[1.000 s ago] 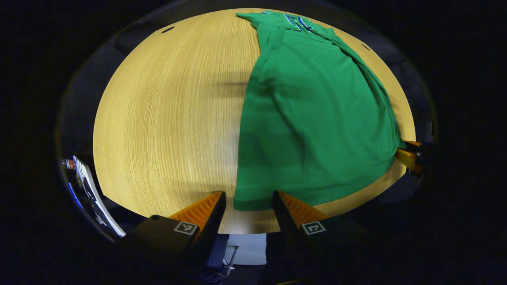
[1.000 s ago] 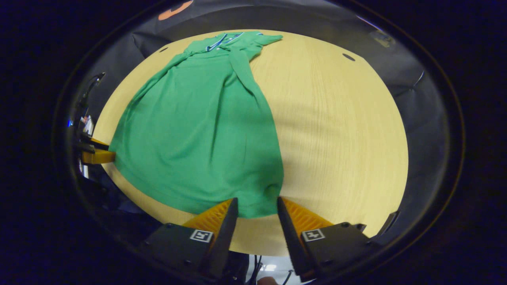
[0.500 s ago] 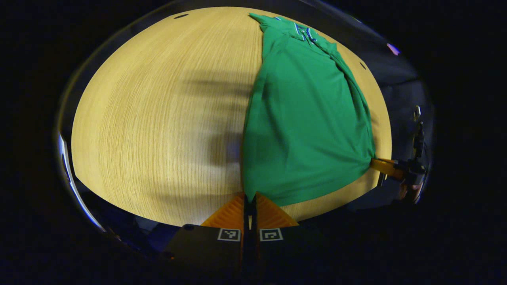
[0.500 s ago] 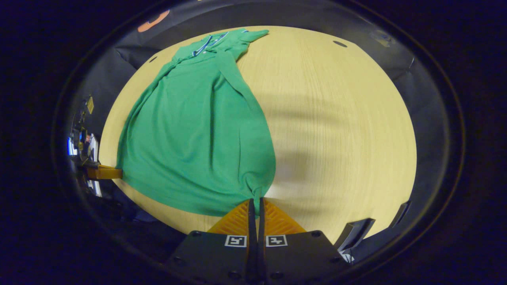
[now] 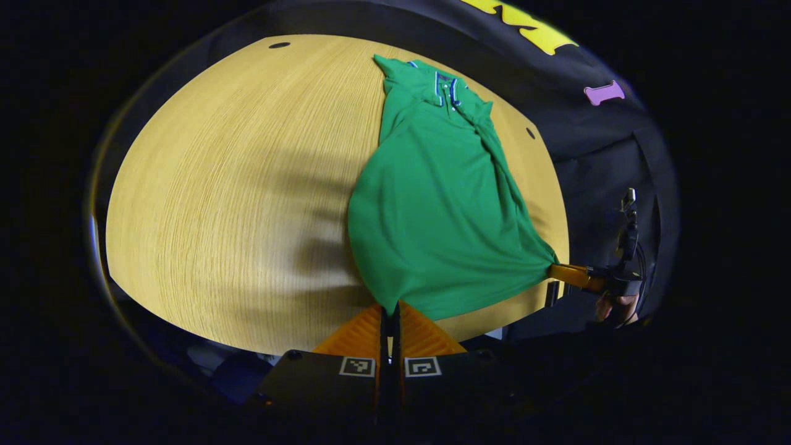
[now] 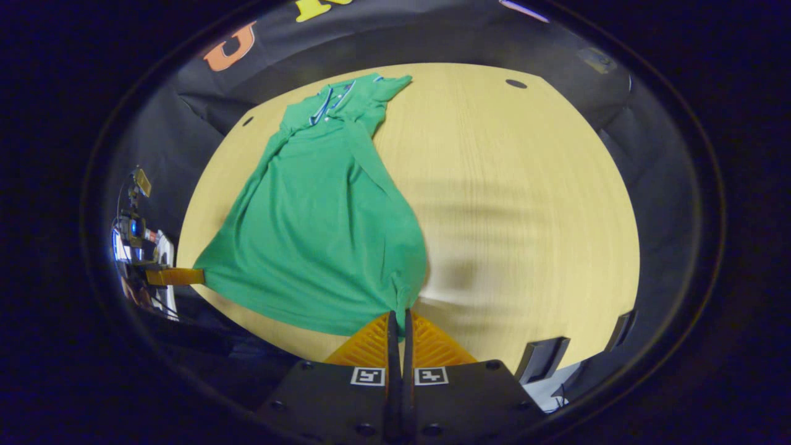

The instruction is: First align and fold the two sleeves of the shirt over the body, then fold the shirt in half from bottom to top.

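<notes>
On pale wood-grain table (image 5: 235, 185), green short-sleeved polo shirt (image 5: 432, 204) lying collar far, sleeves folded over body. Left gripper (image 5: 389, 312) pinching near-left hem corner, fingers pressed together on fabric; right gripper (image 6: 398, 318) likewise pinching near-right hem corner. Hem bunching toward both grips. Judging bottom-to-top fold beginning. Next move calling for lifting both corners evenly, carrying hem toward collar, keeping edge taut and level.

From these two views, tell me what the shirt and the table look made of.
Shirt: soft matte green fabric, probably a knit; it drapes and puckers where the tongs pinch its hem. Table: pale wood or wood-look laminate, with fine straight grain lines and a low sheen.
</notes>
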The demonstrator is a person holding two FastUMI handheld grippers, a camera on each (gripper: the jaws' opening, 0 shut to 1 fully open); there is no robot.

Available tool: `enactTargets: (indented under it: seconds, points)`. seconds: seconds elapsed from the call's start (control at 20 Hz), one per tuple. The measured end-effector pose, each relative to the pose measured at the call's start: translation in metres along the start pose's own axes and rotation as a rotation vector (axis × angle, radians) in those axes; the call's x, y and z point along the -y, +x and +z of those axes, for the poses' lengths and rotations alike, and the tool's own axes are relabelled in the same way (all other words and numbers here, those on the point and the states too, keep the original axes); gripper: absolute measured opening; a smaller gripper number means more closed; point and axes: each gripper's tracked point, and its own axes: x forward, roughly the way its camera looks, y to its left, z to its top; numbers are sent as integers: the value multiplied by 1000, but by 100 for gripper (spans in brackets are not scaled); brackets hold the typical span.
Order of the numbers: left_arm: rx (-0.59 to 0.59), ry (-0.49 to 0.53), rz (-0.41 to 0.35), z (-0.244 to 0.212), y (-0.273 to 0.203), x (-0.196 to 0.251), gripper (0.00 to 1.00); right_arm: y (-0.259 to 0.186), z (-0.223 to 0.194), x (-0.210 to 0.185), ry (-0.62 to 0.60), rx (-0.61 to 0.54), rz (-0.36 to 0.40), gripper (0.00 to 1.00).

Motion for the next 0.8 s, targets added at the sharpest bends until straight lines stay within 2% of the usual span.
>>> enactTargets:
  seconds: [0.15, 0.2, 0.35, 0.4, 0.65, 0.8]
  points:
    - [42, 17, -11, 24, -6, 5, 4, -9, 26, -1, 27, 50, 21, 0]
    - [63, 24, -17, 35, -9, 9, 3, -12, 35, 0, 43, 63, 32, 3]
    - [138, 39, -39, 71, -20, 18, 4, -17, 61, -3, 101, 93, 70, 2]
    - [159, 47, -41, 84, -23, 20, 4, -20, 70, -2, 105, 106, 73, 0]
    - [250, 77, -49, 137, -38, 29, 4, -37, 126, -12, 103, 195, 104, 2]
    - [284, 116, -47, 163, -44, 34, 4, -44, 161, -14, 72, 248, 98, 0]
